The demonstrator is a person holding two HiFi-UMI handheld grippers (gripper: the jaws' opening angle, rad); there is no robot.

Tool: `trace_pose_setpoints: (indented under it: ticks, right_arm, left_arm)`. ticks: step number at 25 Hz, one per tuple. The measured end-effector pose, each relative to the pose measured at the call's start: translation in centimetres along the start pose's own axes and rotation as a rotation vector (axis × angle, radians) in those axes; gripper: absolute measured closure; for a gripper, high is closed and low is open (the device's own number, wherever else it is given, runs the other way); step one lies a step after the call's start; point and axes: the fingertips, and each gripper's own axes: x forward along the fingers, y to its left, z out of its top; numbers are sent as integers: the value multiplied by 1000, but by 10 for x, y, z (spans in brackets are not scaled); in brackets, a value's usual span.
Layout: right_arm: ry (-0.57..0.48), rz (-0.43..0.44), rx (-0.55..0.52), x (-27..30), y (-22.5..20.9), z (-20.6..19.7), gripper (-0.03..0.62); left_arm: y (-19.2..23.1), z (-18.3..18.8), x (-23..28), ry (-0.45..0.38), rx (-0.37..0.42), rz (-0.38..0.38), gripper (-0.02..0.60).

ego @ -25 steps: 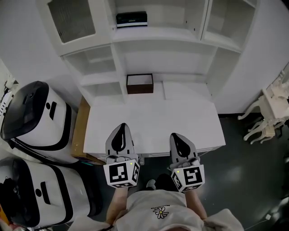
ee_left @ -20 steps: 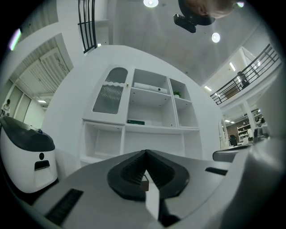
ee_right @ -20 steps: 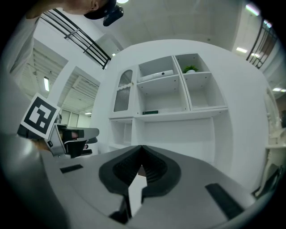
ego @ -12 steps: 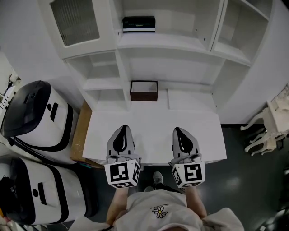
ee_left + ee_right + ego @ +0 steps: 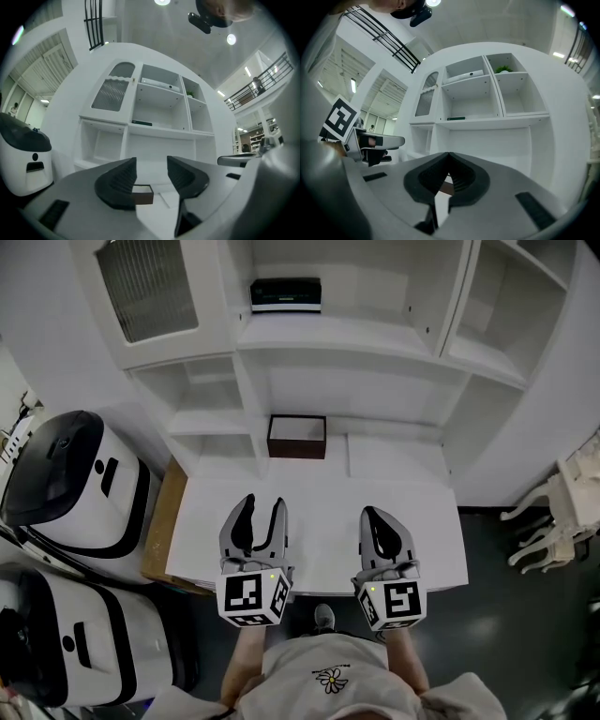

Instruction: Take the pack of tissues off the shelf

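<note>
the left gripper (image 5: 263,504) has just been opening, nothing between its jaws; the right gripper (image 5: 369,513) is closed, empty.

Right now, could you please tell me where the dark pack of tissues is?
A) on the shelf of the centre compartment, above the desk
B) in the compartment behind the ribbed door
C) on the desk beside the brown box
A: the pack of tissues lies on the centre shelf, higher up than the brown box, which stands at the back of the desk.
</note>
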Motion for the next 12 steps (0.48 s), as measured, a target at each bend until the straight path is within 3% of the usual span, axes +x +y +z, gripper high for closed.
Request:
trace_pose_setpoints:
  ticks: [3,5,12]
  right_arm:
    - [0,1,9,2,-5,-2,592]
    - [-1,3,10,3,-9,-2,592]
    - [12,7,28,6,-21,-10,592]
  left_arm:
    - [-5,-3,10,1,-17,-22,254]
    - [-8,-6,16,5,-36,-26,199]
    - [-13,8,35,-9,-46,-43,170]
